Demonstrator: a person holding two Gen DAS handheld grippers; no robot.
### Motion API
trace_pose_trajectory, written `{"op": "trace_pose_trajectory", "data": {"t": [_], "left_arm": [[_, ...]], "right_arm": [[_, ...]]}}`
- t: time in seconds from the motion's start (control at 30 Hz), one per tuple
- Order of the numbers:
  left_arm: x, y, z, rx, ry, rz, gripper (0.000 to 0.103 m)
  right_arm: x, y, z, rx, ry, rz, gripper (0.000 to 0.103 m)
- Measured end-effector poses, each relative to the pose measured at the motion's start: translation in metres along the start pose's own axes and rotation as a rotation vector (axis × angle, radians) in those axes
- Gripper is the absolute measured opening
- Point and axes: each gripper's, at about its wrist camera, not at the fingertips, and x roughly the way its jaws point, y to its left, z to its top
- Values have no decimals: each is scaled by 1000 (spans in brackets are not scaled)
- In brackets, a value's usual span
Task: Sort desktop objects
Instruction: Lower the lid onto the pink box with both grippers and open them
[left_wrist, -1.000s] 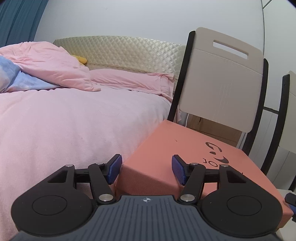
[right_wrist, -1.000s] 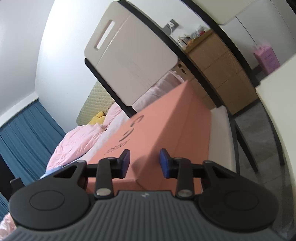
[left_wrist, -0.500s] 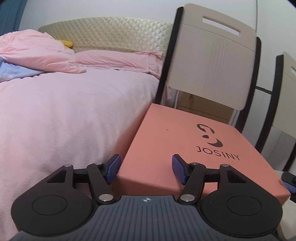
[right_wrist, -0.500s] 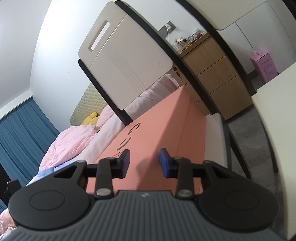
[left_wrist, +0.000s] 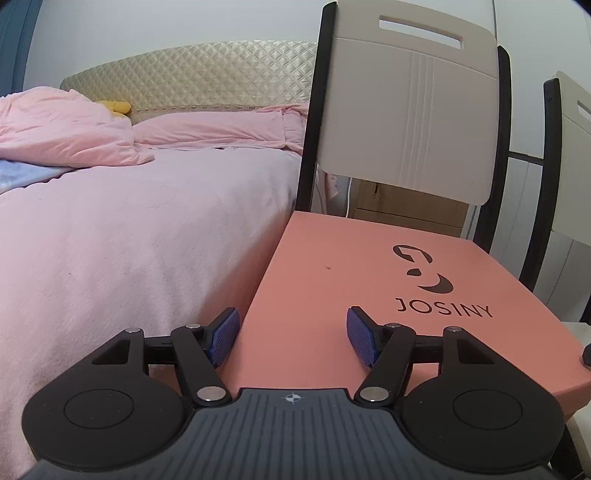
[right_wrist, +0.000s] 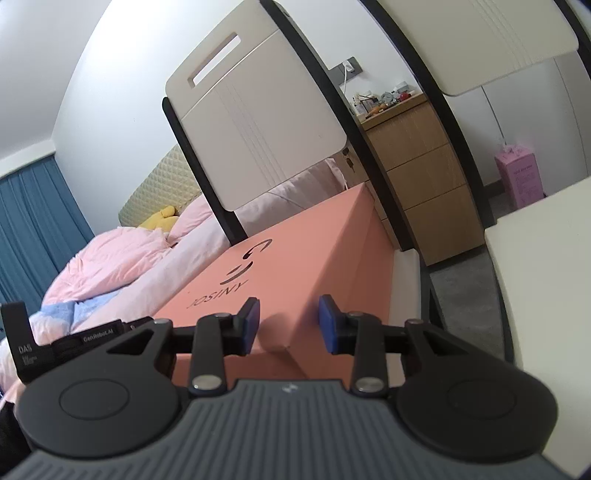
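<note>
A salmon-pink box marked JOSINY lies flat on the seat of a beige chair; it also shows in the right wrist view. My left gripper is open, its blue pads straddling the box's near left corner without visibly pressing it. My right gripper is open, its pads either side of the box's near right corner edge. The left gripper's body shows at the left of the right wrist view.
The chair's backrest stands right behind the box, and a second chair is to its right. A pink bed lies to the left. A white tabletop edge, wooden drawers and a pink carton are on the right.
The box has come down from a tilt to lie flat on the chair seat. Both grippers stayed at its near corners with the jaws spread the same.
</note>
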Motion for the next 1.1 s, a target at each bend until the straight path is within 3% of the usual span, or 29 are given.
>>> {"op": "trace_pose_trajectory", "data": {"t": [0.27, 0.37, 0.43, 0.53, 0.8, 0.93, 1.1], "left_arm": [[-17, -7, -3, 47, -33, 34, 70], [-37, -10, -5, 31, -42, -57, 70], [-53, -17, -7, 47, -65, -73, 70], [-80, -22, -11, 46, -94, -101, 76], [-142, -23, -17, 56, -151, -134, 89], [-168, -21, -15, 77, -172, -108, 94], [-184, -20, -14, 64, -190, -151, 102]], "right_arm": [[-2, 7, -3, -57, 11, -6, 36], [-7, 13, -6, -83, 3, -14, 35], [-12, 17, -7, -105, -5, -29, 32], [-22, 25, -8, -142, -16, -54, 26], [-57, 49, -19, -219, -62, -113, 25], [-75, 70, -27, -257, -57, -119, 26], [-98, 99, -24, -302, -71, -116, 28]]}}
